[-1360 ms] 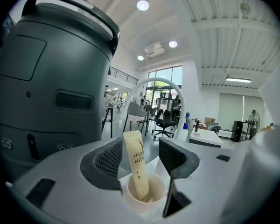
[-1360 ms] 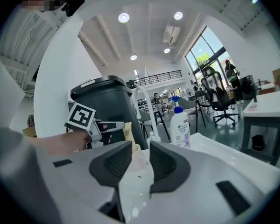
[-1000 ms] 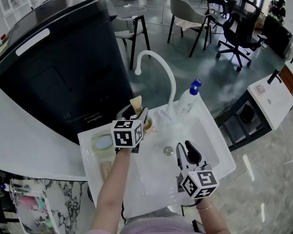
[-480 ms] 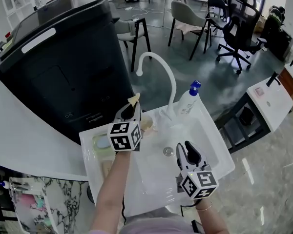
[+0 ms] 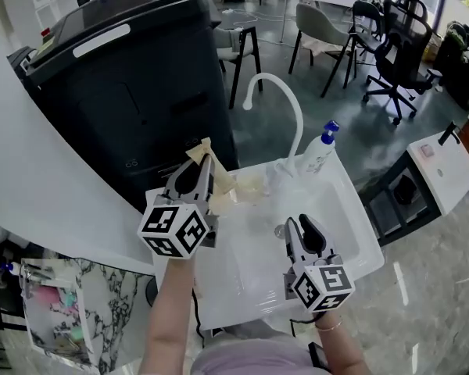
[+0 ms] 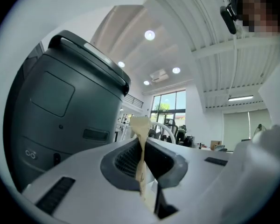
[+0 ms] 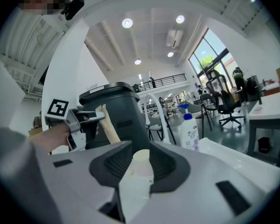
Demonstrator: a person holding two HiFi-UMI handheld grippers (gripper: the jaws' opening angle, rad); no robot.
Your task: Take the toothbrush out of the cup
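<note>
Left gripper (image 5: 199, 166): jaws have just been closing and are pinched nearly together on the toothbrush (image 6: 139, 125). It is held up over the sink (image 5: 358, 229), with its beige end poking past the tips.
Right gripper (image 5: 298, 226): jaws apart, nothing in them. The cup (image 7: 141, 160) only shows in line beyond the gap. It is unheld and looks to stand at the sink's far left corner, near the left gripper.

Risks as I read it:
1. The bite is narrow on a thin flat handle. The toothbrush could pivot or slide out and drop into the sink.
2. Can't tell if its lower end is clear of the cup, because the head view is smeared there. If it drags the lip, the light cup tips, as nothing steadies it.
3. Faucet (image 5: 285, 104) and bottle (image 5: 320, 151) stand near, to the right. A sideways swing would clip them.
</note>
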